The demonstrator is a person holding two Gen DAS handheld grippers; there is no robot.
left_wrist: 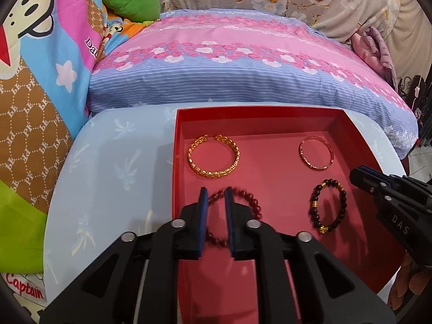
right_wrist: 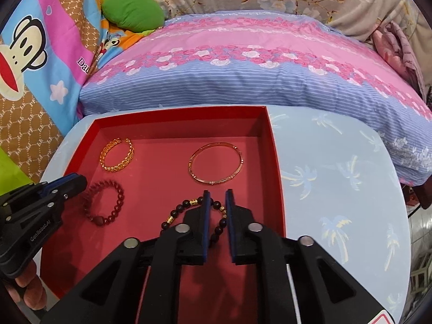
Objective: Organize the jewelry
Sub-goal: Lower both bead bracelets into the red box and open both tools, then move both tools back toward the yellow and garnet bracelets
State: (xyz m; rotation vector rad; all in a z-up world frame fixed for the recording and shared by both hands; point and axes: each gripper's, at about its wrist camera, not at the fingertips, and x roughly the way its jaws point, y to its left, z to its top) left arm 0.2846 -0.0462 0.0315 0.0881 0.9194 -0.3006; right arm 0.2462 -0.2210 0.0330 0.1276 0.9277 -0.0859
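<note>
I count four bracelets in one red tray (left_wrist: 334,116), which sits on a pale blue bench (left_wrist: 113,162) printed with palm trees. Two are gold and two are beaded. The woven gold cuff (left_wrist: 213,156) lies near the tray's far left corner, and the thin gold bangle (right_wrist: 215,162) near its far right corner. The red bead bracelet (right_wrist: 104,202) lies toward the near left, and the dark bead bracelet (left_wrist: 327,205), with its few gold beads, toward the near right. All four lie flat and well apart from one another.

I have two sets of tongs over the tray. My left tongs (left_wrist: 216,191) stand slightly open over the red bead bracelet, a stretch of beads showing in the gap; I cannot tell that the pads press on it. My right tongs (right_wrist: 217,193) stand equally slightly open astride the dark bead bracelet, its beads between the blue pads, with no clear pinch.

The tray's walls are low. Bare bench lies left and right of it. A pink and blue striped pillow (right_wrist: 243,62) butts against the bench's far edge.
</note>
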